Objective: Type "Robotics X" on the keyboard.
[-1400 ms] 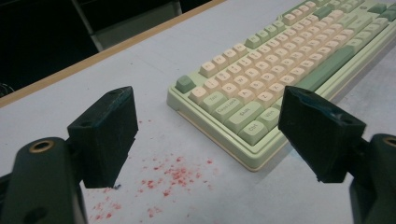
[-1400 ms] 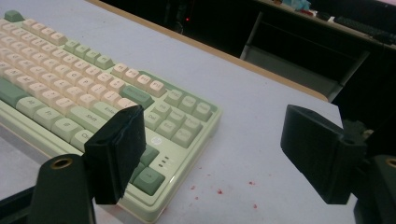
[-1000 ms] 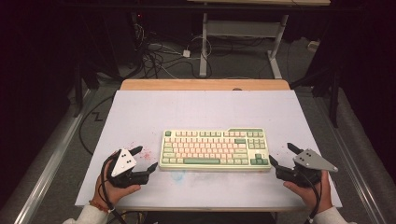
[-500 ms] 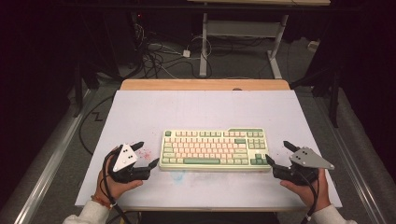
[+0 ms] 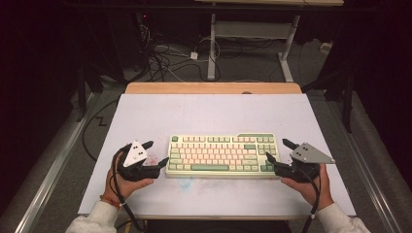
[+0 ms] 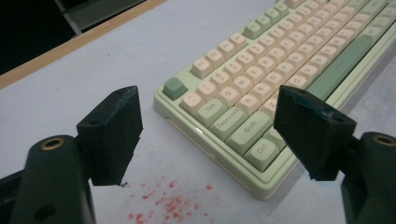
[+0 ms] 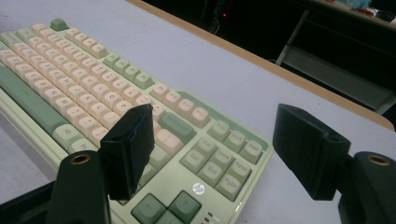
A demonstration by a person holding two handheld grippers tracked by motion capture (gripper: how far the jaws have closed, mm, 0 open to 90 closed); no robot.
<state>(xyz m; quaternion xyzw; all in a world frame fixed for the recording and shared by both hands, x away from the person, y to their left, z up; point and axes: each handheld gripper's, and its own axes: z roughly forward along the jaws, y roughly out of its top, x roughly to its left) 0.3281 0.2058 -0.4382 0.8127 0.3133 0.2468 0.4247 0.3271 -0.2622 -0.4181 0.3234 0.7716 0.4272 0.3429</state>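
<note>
A pale green keyboard with cream and green keys lies across the white mat, near the front. My left gripper stands open at its left end. In the left gripper view the jaws of this gripper straddle the keyboard's near left corner without pressing it. My right gripper is open at the right end. Its jaws have just been closing. In the right gripper view this gripper has the keyboard's right end between its jaws, one jaw over the keys and one beyond the edge.
The white mat covers the table, with a wooden strip along the far edge. Red specks mark the mat by the left gripper. Cables and a desk frame lie on the floor beyond.
Both hands have moved in toward the keyboard's ends and a little away from the person. The keyboard has stayed in place.
</note>
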